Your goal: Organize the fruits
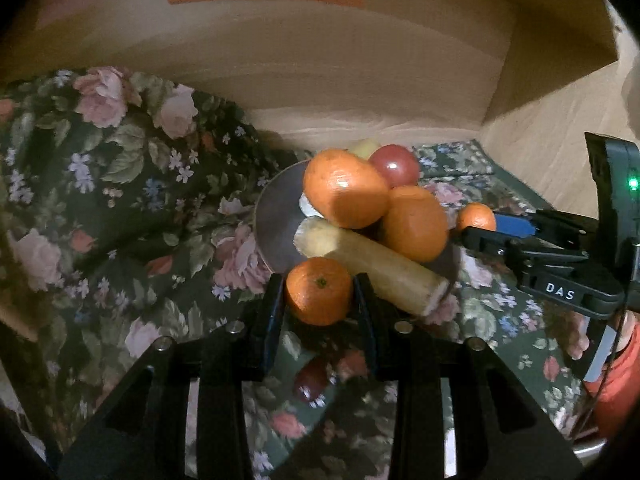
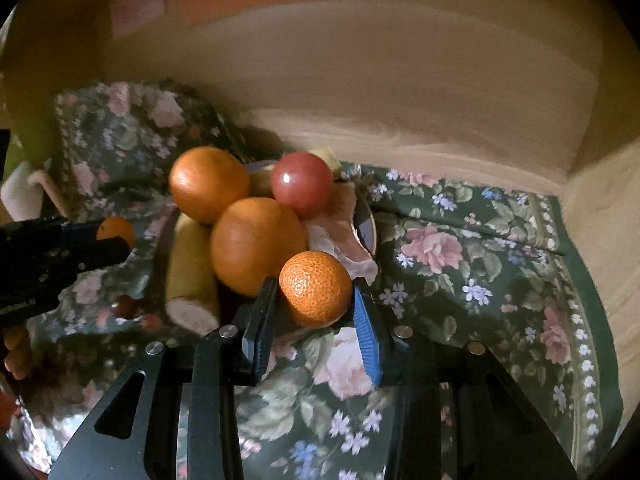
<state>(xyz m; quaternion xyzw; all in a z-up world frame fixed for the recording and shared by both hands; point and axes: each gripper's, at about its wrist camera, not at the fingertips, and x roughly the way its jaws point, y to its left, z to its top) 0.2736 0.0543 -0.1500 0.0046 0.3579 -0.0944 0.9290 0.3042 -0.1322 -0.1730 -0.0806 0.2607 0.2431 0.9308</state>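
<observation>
A round plate (image 1: 276, 216) on a floral cloth holds two large oranges (image 1: 346, 192) (image 1: 416, 224), a red apple (image 1: 396, 164), a pale long fruit (image 1: 372, 264) and a yellowish fruit behind. My left gripper (image 1: 320, 292) is shut on a small mandarin (image 1: 319, 291) at the plate's near edge. My right gripper (image 2: 314, 300) is shut on another small mandarin (image 2: 315, 289) at the plate's right side; it also shows in the left wrist view (image 1: 476, 218). In the right wrist view the pile includes the oranges (image 2: 256, 244), apple (image 2: 302, 188) and the plate rim (image 2: 370, 224).
The floral cloth (image 1: 120, 184) is bunched up high on the left and lies flat on the right (image 2: 480, 280). A wooden wall (image 1: 360, 72) runs behind and turns at the right. A small dark red fruit (image 1: 312, 380) lies on the cloth below my left gripper.
</observation>
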